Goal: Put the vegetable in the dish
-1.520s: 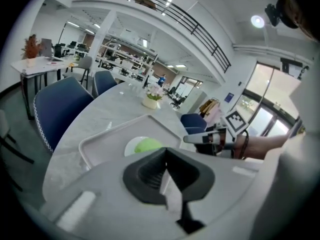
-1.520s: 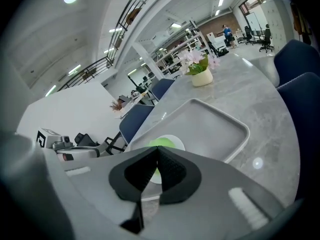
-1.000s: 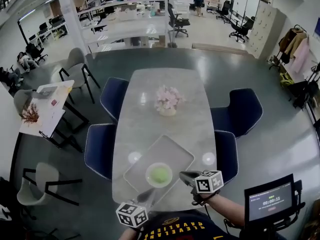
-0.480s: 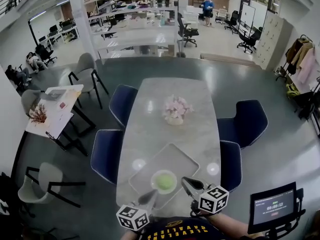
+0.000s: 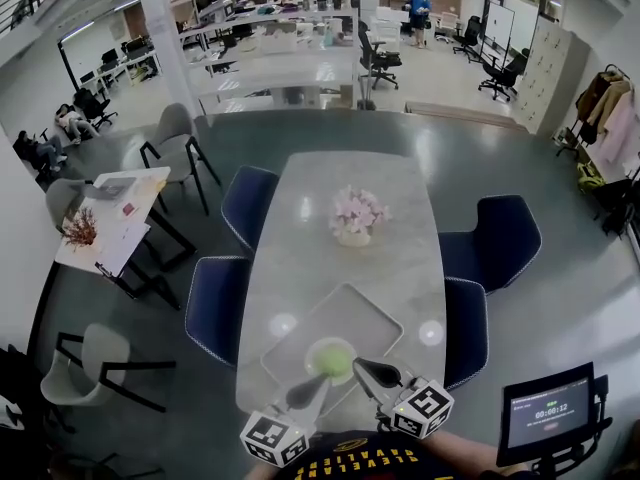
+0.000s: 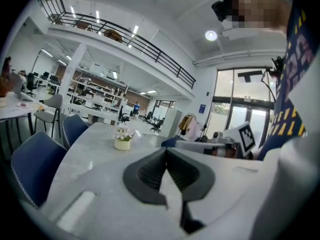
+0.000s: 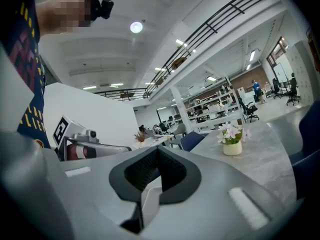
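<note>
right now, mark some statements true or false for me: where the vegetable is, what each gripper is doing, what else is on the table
The green vegetable lies in the white dish on the tray. True.
The left gripper is holding the vegetable. False: its jaws are together with nothing between them.
A pot of pink flowers stands on the table beyond the tray. True.
The right gripper has its jaws wide apart. False: they are together, with nothing between them.
</note>
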A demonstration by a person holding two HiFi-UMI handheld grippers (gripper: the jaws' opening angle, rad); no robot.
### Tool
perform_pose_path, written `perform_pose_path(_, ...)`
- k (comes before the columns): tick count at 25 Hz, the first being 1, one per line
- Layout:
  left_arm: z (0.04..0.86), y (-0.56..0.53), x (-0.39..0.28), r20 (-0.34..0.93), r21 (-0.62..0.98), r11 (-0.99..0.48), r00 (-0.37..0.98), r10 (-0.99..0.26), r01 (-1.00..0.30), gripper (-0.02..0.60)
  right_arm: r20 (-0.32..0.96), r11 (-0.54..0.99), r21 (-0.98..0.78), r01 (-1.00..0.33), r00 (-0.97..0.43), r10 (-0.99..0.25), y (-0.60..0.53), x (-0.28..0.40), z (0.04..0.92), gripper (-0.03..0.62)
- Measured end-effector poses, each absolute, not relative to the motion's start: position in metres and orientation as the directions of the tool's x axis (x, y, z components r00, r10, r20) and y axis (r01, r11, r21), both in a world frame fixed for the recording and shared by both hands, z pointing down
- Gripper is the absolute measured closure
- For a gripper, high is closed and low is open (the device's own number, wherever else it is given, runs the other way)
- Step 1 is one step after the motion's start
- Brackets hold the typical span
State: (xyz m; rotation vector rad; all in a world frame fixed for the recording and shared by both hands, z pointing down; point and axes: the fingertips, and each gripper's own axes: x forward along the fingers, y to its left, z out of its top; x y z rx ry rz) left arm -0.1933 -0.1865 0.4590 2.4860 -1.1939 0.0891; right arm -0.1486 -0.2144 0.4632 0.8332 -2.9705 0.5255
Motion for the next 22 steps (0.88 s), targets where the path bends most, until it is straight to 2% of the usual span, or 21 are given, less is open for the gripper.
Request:
perform_pose_path(11,0.46,-0.18,-0.188,0.23,0.3,-0.579,0.647,-0.727,-0.758,0.58,0.07,0.86,-0.26,-0.439,-0.897,-0.436,-0.196,-0.162,0.455,0.588)
perform_pose_path(22,0.464,-0.182,-0.184,0.245,0.302,-0.57,0.64,-0.728,-0.764,0.58,0.069,0.85,-0.282,-0.445,-0.893,-0.445,-0.201,-0.159,0.452,0.588)
